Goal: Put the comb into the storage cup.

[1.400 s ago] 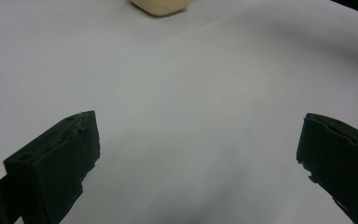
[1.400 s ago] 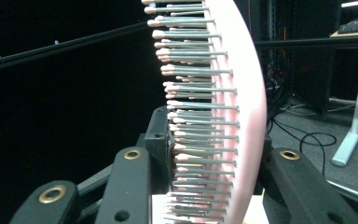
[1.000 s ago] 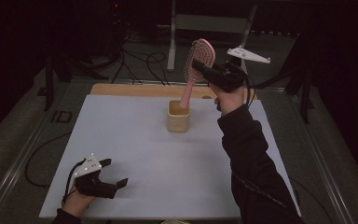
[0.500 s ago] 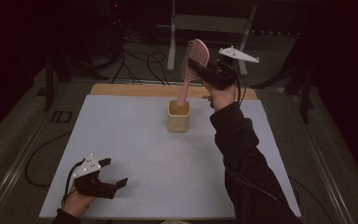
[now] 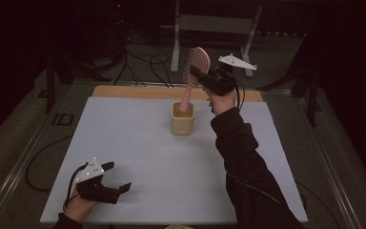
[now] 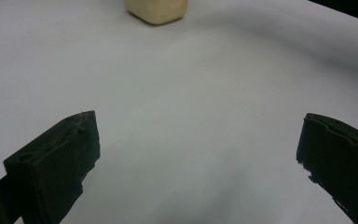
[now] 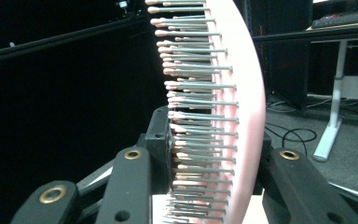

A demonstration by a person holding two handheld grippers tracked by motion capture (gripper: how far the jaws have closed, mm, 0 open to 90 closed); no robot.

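A pink hairbrush (image 5: 194, 70) stands almost upright, its handle end down inside a cream cup (image 5: 182, 119) at the back middle of the white table. My right gripper (image 5: 196, 73) is shut on the brush head. In the right gripper view the jaws clamp the hairbrush (image 7: 223, 107) from both sides, one on the bristles and one on its pink back. My left gripper (image 5: 116, 177) rests open at the table's front left, nothing between its fingers. The left gripper view has the cream cup (image 6: 156, 10) far ahead beyond the wide-apart jaws.
The white table (image 5: 138, 157) has a wooden strip (image 5: 133, 91) along its back edge. Cables and a metal stand (image 5: 214, 24) sit on the dark floor behind. The person's right sleeve (image 5: 243, 162) crosses the right half of the table.
The right gripper has come down and toward the left with the brush, and the handle has sunk into the cup. The left gripper has stayed in place.
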